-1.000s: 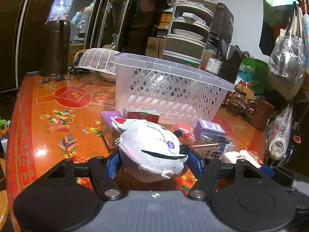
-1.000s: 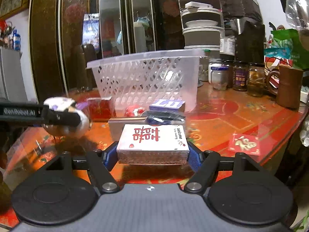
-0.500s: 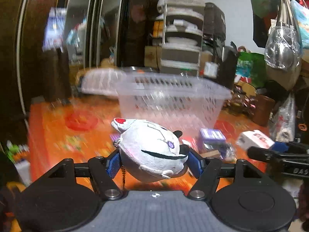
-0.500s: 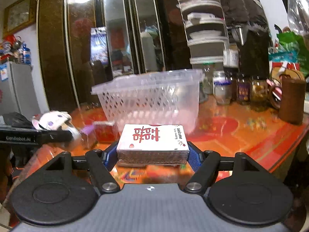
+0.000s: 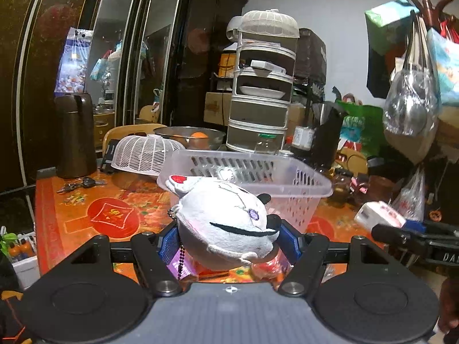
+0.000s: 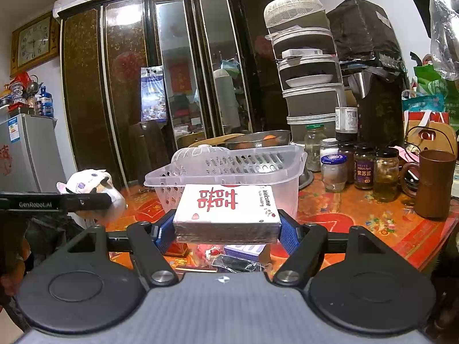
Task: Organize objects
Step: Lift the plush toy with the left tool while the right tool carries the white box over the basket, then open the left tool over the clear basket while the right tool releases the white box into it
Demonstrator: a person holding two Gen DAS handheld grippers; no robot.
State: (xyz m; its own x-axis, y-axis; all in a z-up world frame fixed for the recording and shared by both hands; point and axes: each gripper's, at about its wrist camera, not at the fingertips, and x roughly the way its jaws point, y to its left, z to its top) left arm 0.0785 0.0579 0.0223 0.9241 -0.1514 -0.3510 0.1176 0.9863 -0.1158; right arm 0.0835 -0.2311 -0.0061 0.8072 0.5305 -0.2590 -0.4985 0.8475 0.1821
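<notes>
My left gripper (image 5: 229,242) is shut on a white plush toy (image 5: 223,223) with black and red marks, held in the air above the orange table (image 5: 86,215). My right gripper (image 6: 226,230) is shut on a white box with red characters (image 6: 226,209), also lifted. The clear plastic basket (image 5: 287,183) stands just beyond both, its rim below the held things; it shows behind the box in the right wrist view as the basket (image 6: 229,169). The right gripper with its box (image 5: 381,215) appears at the right of the left wrist view, the plush toy (image 6: 89,189) at the left of the right wrist view.
Small boxes and wrapped items (image 6: 241,258) lie on the table under the grippers. A white mesh cover (image 5: 143,154), a dark flask (image 5: 76,134), keys (image 5: 80,185), a tiered rack (image 5: 261,100), several jars (image 6: 364,169) and a brown mug (image 6: 433,183) ring the basket.
Both grippers rose with their loads; the basket's rim now sits lower in both views and its inside shows. The items on the table dropped toward the bottom of the frames.
</notes>
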